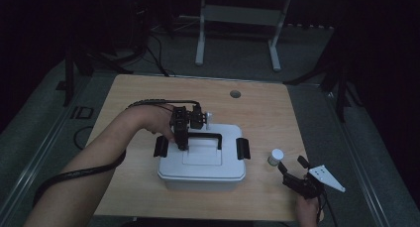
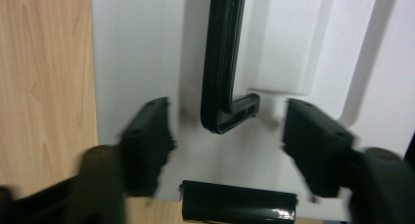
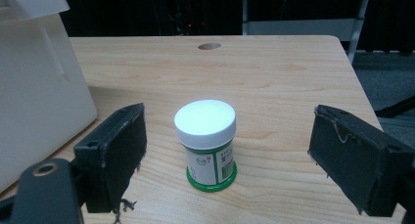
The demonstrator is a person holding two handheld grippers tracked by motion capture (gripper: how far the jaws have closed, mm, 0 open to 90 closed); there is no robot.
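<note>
Box: white, lidded, mid-table. Handle: black, lying flat on lid; its corner sits between left gripper jaws, half-closed, pads clear of it. Jar: white-capped, upright, right of box, between right gripper jaws, wide, untouched.

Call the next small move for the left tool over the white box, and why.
Probably close the left tool on the corner of the black carry handle of the white plastic lidded box. The pads stand on either side of the handle's corner without touching it, so the handle is lined up but not yet gripped.
</note>
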